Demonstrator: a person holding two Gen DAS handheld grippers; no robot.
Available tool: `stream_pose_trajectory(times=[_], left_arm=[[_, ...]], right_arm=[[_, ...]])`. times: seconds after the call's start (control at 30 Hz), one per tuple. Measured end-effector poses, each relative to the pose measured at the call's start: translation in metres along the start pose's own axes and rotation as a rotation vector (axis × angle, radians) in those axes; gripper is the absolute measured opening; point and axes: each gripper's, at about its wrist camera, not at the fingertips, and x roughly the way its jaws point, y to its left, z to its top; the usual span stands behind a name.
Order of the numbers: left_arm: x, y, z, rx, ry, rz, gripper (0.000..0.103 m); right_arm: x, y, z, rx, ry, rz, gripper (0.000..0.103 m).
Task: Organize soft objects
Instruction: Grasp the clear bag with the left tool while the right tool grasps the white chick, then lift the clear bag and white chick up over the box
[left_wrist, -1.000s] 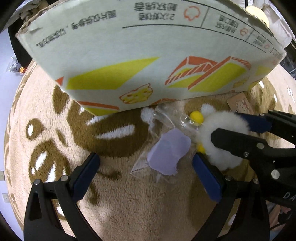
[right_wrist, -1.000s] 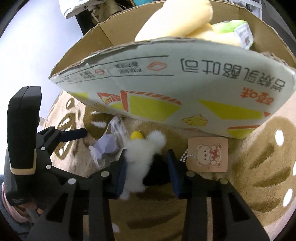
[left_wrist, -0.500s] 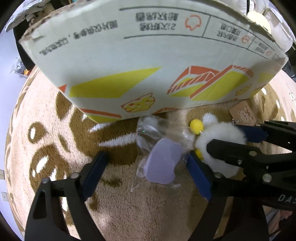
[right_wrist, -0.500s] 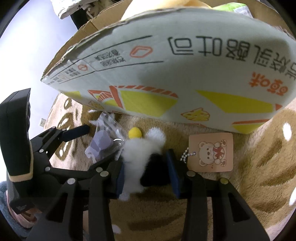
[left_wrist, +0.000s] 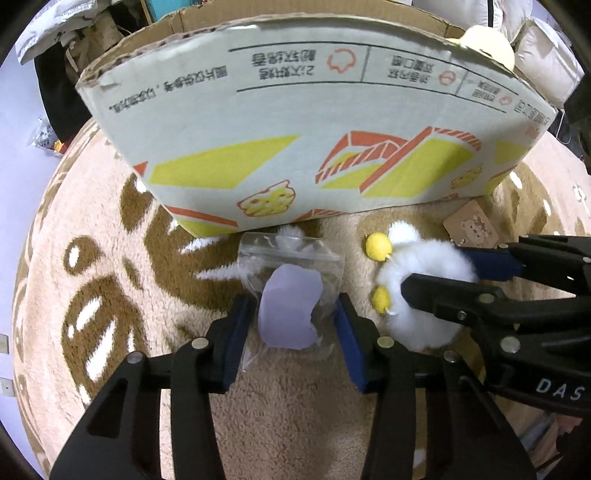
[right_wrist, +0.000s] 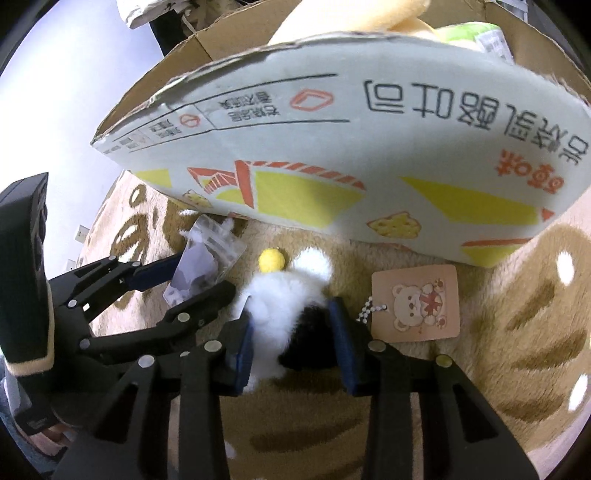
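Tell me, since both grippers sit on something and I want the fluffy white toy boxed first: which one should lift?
Right. The right gripper already grips the white toy just below the box. The left gripper is shut on the plastic bag.

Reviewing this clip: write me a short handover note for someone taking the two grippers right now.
Left gripper: shut on the clear bag with the lilac soft piece, on the rug.
Right gripper: jaws closing around the white plush, also on the rug, with the bear tag beside it.
Done: cardboard box already holds yellow plush.
Left: lift both items into the box.
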Motion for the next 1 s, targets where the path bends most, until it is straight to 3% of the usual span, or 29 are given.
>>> stream_pose_trajectory(times=[0.3,0.43,0.7,0.9,0.93,1.0], left_arm=[[-0.018,-0.003,-0.016,-0.051,0.010,-0.018,0.043],[-0.035,0.003,-0.022,-0.090,-0.029,-0.027,0.043],[-0.080,0.001,-0.037,-0.103,-0.151,0.007,0.044],[-0.122,0.004,-0.035,-0.135,-0.332,0.024,0.043],[-0.129,0.004,-0.037,-0.137,-0.359,0.030,0.043],[-0.141,0.003,-0.035,-0.138,-0.407,0.034,0.044]], right_arm=[[-0.003,-0.002,-0.005,0.014,-0.025,-0.004,0.037],[-0.012,-0.001,-0.007,0.005,-0.054,-0.014,0.035],[-0.053,-0.002,-0.009,0.017,-0.167,-0.020,0.033],[-0.101,0.000,-0.016,0.015,-0.297,-0.039,0.032],[-0.110,0.001,-0.017,0.011,-0.323,-0.042,0.007],[-0.129,0.003,-0.019,0.000,-0.379,-0.057,0.001]])
